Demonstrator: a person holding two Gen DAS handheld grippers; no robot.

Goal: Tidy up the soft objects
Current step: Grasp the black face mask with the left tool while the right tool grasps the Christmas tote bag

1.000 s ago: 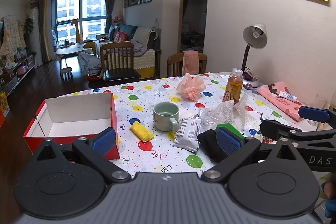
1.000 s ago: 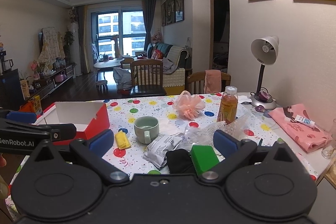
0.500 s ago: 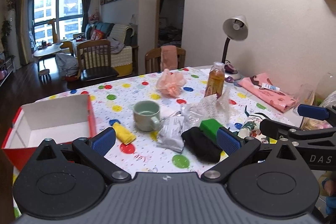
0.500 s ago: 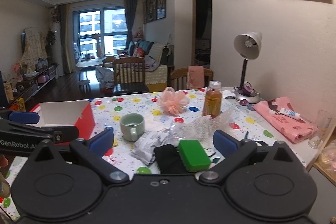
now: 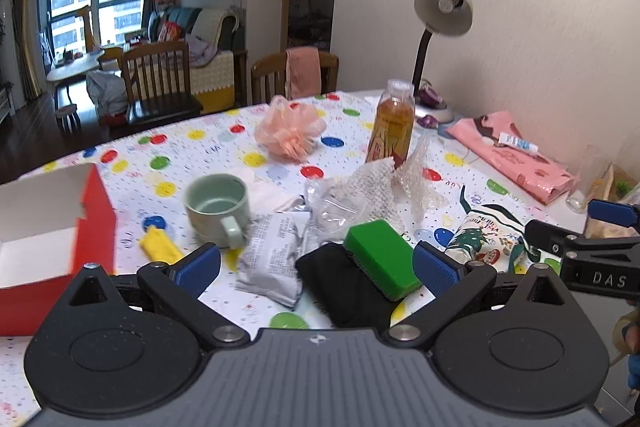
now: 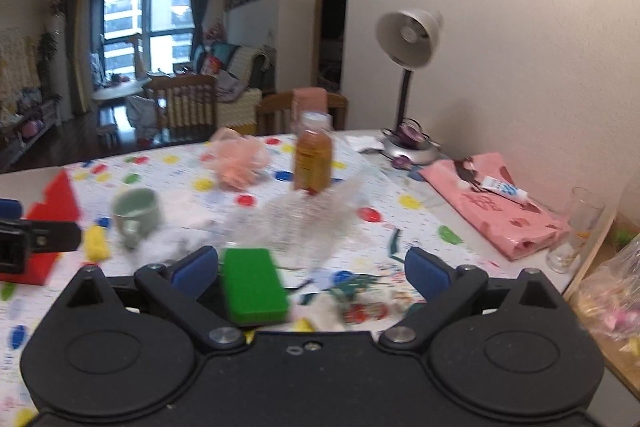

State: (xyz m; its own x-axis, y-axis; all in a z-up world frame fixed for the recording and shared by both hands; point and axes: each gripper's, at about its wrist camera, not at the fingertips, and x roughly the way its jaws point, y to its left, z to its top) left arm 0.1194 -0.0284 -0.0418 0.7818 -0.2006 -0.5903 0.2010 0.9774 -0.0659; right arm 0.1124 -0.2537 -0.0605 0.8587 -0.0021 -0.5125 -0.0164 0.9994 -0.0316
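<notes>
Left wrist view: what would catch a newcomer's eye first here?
The bright green sponge stands out first, resting on a black cloth near the table's front edge, between the open left gripper's blue pads. Next comes the red box with its white inside at far left, then the peach mesh puff further back on the polka-dot tablecloth, beside an amber drink bottle.

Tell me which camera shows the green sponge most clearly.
The left wrist view. There the green sponge is sharp, resting on the black cloth, with its dark underside visible. In the right wrist view the sponge is nearer but motion-blurred, close beside one finger of the open right tongs.
</notes>
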